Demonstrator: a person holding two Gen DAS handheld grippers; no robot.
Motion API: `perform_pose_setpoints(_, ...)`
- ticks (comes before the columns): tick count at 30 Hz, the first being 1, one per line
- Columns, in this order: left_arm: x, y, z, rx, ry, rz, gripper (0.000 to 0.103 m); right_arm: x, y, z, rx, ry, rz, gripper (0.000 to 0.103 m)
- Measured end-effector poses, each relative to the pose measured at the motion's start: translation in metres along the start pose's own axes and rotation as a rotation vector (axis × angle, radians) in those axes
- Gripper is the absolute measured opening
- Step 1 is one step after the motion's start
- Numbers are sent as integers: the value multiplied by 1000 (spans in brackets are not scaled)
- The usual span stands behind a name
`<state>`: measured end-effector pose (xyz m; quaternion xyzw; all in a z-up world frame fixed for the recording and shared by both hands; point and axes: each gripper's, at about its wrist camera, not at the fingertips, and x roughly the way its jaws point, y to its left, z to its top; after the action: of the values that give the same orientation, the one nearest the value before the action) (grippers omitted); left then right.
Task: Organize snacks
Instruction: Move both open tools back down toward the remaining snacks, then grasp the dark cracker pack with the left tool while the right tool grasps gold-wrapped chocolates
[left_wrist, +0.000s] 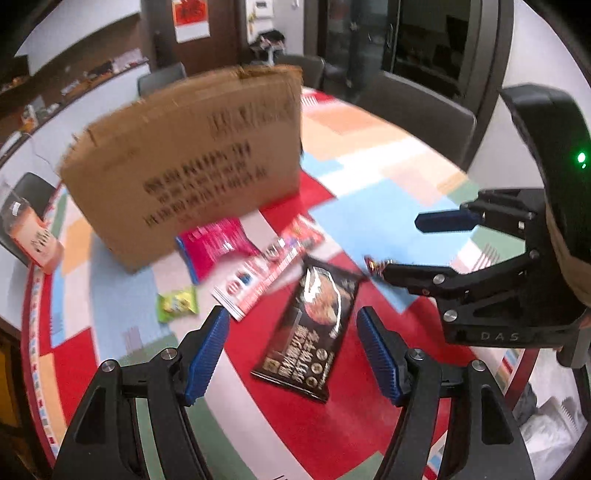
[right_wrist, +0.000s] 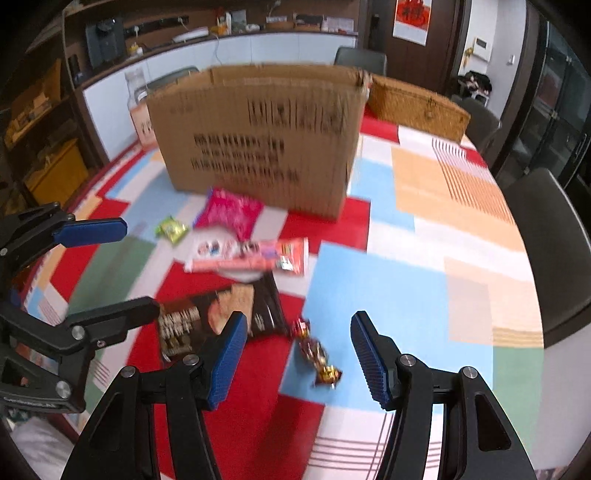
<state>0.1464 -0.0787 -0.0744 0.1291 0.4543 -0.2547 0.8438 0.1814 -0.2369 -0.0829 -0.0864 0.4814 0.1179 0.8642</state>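
Snacks lie on a patchwork tablecloth in front of a tall cardboard box (left_wrist: 192, 162) (right_wrist: 258, 136). My left gripper (left_wrist: 293, 354) hangs open above a black snack bag (left_wrist: 312, 328) (right_wrist: 221, 314), nothing between its blue pads. My right gripper (right_wrist: 297, 360) is open over a small red-gold candy wrapper (right_wrist: 317, 356) (left_wrist: 373, 266), not touching it. Each gripper shows in the other's view: the right one (left_wrist: 436, 243), the left one (right_wrist: 122, 266). Further back lie a long red-white packet (left_wrist: 266, 273) (right_wrist: 255, 256), a pink bag (left_wrist: 218, 247) (right_wrist: 232, 212) and a small green packet (left_wrist: 177, 302) (right_wrist: 171, 229).
A wicker basket (right_wrist: 417, 109) stands behind the box at the right. An orange carton (left_wrist: 37, 240) sits at the table's left edge. Dark chairs (right_wrist: 554, 251) ring the table. A counter with clutter runs along the far wall.
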Motion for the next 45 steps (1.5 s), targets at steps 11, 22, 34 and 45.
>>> perform_pose_setpoints(11,45,-2,-7,-21,116,-44,71,28,-9,-17,3,87,-12,59)
perform_pose_setpoints(22,75,-4,3,-48,155,-59,72,39,-16,-17,18,102,4,55)
perform_pose_setpoints(34,82,-11,10,-53,124,-14,60,49,-20,-18,39,111,36,34)
perform_pose_setpoints(45,70,-1,3,-166,104,-63,49,40,-12,-18,84,75,75,19)
